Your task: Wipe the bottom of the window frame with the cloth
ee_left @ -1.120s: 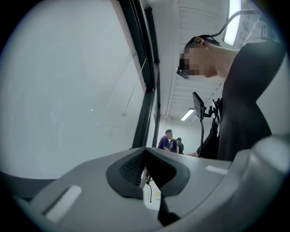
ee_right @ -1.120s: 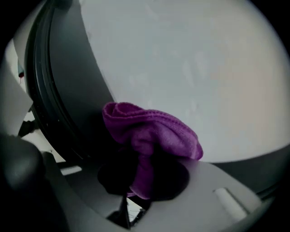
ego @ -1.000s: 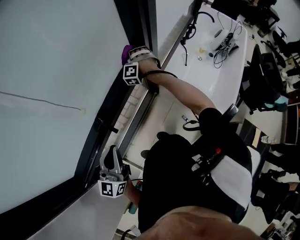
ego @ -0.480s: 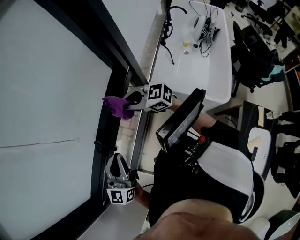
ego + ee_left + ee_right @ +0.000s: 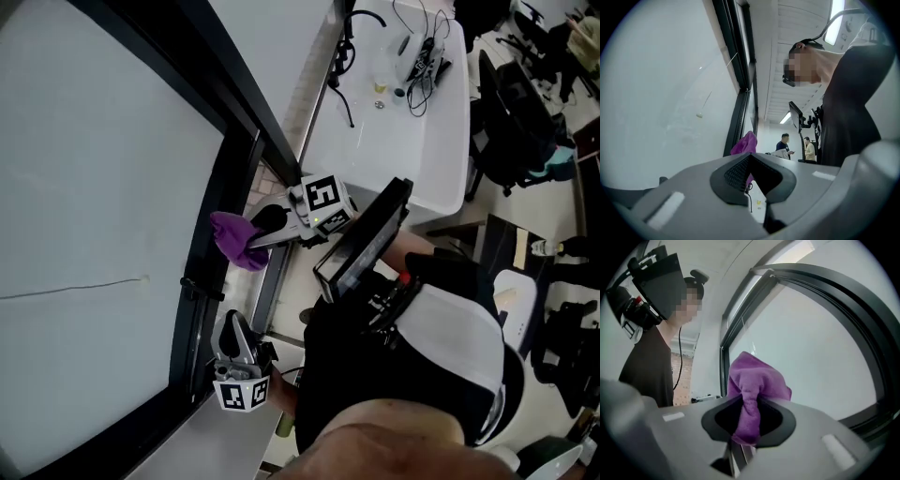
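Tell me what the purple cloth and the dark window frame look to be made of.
Purple cloth: soft matte fabric, likely microfiber; the surface is fuzzy and it bunches into folds. Window frame: probably coated metal, dark and smooth with straight, crisp edges; plastic can't be excluded.

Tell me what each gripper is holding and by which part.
The right gripper holds the purple cloth, pinched at a bunched-up fold, the rest puffing out past the jaws. The left gripper holds nothing, its jaws shut.
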Motion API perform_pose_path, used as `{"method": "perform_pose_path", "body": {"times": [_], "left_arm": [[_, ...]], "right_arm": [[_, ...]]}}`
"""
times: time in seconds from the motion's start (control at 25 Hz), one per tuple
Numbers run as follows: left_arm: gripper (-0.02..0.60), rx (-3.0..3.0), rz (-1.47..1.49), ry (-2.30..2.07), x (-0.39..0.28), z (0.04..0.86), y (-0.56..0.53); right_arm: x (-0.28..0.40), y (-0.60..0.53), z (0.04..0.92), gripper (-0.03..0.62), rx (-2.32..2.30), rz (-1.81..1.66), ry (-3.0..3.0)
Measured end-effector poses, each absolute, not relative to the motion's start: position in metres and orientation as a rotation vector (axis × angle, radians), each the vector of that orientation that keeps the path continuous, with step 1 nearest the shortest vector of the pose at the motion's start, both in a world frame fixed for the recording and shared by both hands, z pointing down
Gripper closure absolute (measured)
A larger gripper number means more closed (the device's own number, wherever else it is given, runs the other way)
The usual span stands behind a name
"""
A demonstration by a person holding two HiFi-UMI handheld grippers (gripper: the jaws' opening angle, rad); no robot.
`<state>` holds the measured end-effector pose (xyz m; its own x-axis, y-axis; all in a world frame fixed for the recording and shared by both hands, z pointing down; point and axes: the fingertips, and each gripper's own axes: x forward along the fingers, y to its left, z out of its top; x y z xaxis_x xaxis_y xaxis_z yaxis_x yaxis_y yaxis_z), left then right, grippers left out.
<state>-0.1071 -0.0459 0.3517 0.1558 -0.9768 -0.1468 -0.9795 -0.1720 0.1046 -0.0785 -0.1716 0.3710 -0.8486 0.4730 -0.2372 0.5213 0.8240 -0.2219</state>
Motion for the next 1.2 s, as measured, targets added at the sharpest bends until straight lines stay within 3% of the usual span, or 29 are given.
{"method": "perform_pose_path", "body": {"times": [0.68,1.2], "left_arm": [[0.58,-2.26,0.24,2.136,-0.079,0.349,0.008],[0.58,-2.108,0.4,2.15,-0.088,0.348,0.19]], "right_arm": [[-0.046,-0.093,0.333,0.525,1.032,-0.518,2.512],[-0.051,0.094,0.336,0.525,1.191,-0.453,2.605]]}}
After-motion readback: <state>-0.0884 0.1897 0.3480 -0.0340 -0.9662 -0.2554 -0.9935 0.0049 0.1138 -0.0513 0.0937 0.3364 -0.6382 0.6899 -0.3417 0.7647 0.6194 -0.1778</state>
